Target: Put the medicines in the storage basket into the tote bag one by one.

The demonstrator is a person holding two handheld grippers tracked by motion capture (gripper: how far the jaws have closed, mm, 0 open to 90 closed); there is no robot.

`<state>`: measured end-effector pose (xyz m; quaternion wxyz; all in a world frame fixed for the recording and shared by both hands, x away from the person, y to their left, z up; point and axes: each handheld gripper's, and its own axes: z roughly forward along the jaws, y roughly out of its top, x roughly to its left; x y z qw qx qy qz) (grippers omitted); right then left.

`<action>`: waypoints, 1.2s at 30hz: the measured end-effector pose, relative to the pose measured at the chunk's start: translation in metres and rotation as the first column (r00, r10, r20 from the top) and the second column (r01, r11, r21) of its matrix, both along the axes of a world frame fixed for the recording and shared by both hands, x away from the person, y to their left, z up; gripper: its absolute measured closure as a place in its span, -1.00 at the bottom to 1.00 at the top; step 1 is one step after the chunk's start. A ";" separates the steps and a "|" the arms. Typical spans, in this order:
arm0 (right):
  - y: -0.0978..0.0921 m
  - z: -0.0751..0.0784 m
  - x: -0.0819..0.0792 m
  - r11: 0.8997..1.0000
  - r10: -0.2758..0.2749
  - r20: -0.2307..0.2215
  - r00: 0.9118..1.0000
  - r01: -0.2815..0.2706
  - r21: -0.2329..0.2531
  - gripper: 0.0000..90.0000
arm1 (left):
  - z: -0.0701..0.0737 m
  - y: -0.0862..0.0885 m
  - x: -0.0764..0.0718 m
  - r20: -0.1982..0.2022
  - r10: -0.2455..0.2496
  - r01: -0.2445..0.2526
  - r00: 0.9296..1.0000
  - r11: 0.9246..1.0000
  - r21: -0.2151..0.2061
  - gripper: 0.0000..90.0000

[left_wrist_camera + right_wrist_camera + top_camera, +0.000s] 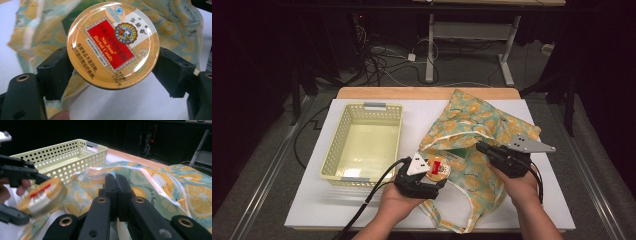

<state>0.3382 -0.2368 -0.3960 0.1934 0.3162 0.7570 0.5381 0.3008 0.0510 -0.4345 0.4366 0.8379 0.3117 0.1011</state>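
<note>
A round orange tin (pixel 112 45) with a red "Herbal Candy" label sits flat between the jaws of my left gripper (pixel 113 72), which is shut on its rim. In the high view the tin (pixel 441 166) and left gripper (pixel 438 172) hover at the left edge of a teal cloth bag (pixel 482 125) printed with orange slices. My right gripper (pixel 482 148) has its jaws together on the bag's pale rim (pixel 100 173); its jaws (pixel 116 182) press on the fabric. The tin (pixel 41 197) appears tilted at the left of the right gripper view.
A pale yellow perforated basket (pixel 362 142) stands on the left of the white table cover (pixel 337 210), with nothing in it. Something green (pixel 459 151) shows inside the bag's mouth. Cables and a desk frame (pixel 472 35) lie on the floor beyond the table.
</note>
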 end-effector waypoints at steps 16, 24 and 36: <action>-0.002 0.002 0.000 1.000 -0.004 0.007 1.000 0.004 0.012 1.00 | -0.017 -0.074 0.022 -0.031 -0.054 0.056 0.998 0.997 0.057 -0.56; -0.005 0.002 0.001 1.000 -0.008 0.007 1.000 0.008 0.025 1.00 | -0.029 -0.106 0.041 -0.085 -0.071 0.078 0.994 0.994 0.078 -0.56; -0.011 0.003 0.002 0.999 -0.013 0.004 1.000 0.013 0.038 1.00 | -0.037 -0.130 0.063 -0.084 -0.108 0.117 0.991 0.987 0.107 -0.57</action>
